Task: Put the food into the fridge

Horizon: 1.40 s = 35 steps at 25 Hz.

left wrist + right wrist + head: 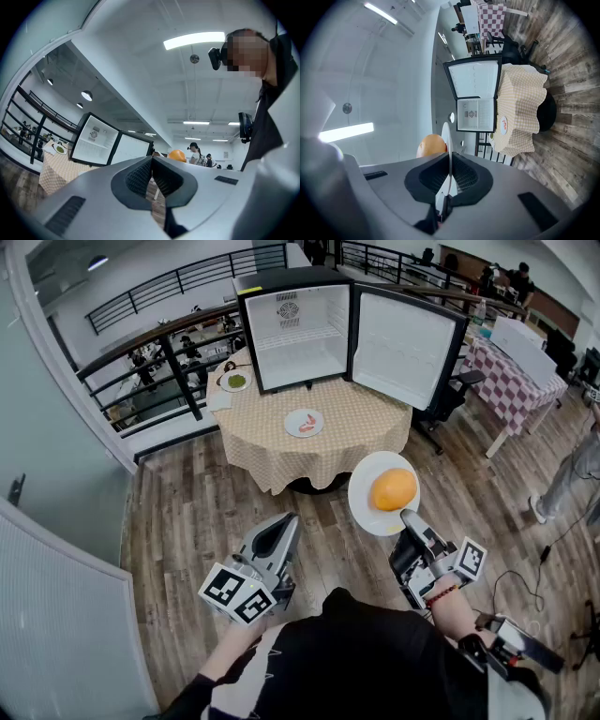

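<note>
My right gripper [409, 517] is shut on the near rim of a white plate [367, 505] that carries a round orange food [393, 488]. The right gripper view shows the plate [446, 136] edge-on between the shut jaws, with the orange food [431, 145] beside it. My left gripper [285, 523] is shut and holds nothing; its jaws [151, 161] meet in the left gripper view. The small black fridge [298, 329] stands open on the round table [375, 418], with its door [403, 348] swung to the right.
On the checkered tablecloth lie a plate of pink food [303, 423] and a plate of green food [234, 381]. A black office chair [448, 399] stands right of the table, a checkered table [511, 381] farther right. A railing [159, 343] runs behind.
</note>
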Motion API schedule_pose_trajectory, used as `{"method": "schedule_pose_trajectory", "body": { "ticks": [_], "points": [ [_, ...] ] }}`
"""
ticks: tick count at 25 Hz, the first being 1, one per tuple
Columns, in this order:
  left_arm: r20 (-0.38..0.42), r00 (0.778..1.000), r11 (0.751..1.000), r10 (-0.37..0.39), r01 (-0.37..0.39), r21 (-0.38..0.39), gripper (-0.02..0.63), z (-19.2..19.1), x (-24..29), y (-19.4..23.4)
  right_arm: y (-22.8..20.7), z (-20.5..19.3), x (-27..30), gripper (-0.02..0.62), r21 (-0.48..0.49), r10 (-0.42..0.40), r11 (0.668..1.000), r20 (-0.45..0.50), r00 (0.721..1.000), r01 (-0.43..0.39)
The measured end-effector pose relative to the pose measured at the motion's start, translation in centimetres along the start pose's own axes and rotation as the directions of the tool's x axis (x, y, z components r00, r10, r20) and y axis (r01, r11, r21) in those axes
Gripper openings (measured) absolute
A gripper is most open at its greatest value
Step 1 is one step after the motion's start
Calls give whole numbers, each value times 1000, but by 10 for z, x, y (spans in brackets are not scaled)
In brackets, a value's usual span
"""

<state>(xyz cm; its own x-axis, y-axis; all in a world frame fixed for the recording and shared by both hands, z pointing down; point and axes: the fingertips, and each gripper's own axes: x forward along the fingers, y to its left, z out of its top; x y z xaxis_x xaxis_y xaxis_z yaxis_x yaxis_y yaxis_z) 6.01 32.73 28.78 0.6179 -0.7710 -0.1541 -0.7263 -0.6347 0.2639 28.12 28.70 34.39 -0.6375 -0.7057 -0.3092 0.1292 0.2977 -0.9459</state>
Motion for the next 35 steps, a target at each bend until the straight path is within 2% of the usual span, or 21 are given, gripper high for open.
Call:
{"method": "schedule_pose_trajectory", "body": {
  "ticks": [9, 15, 19, 23, 29, 35],
  "points": [
    [-8, 1000, 1000, -6, 6, -3, 11, 1, 0, -2, 3, -4, 2, 21, 10, 2, 1000, -3, 1000, -2],
    [-10, 1000, 1000, -27, 27, -5, 11, 3, -8, 2, 6, -12, 8, 23, 2, 33, 999, 3, 999, -33],
    [-47, 997, 998, -54, 53, -19, 11, 1, -11, 1, 5, -18, 13, 23, 9, 11, 1000, 13, 1000, -11],
    [-60, 997, 998, -54, 53, -27, 11, 5, -24, 6, 7, -29, 19, 23, -25, 1, 1000, 16, 1000, 0],
    [-63, 996, 997, -64, 62, -36, 11, 8, -54, 22, -2, -50, 26, 23, -26, 17, 1000, 43, 999, -16],
    [-44, 997, 996, -57, 54, -65, 11, 7, -72, 52, -15, -51, 44, 23, -22, -13, 1000, 85, 996, 15]
  ]
}}
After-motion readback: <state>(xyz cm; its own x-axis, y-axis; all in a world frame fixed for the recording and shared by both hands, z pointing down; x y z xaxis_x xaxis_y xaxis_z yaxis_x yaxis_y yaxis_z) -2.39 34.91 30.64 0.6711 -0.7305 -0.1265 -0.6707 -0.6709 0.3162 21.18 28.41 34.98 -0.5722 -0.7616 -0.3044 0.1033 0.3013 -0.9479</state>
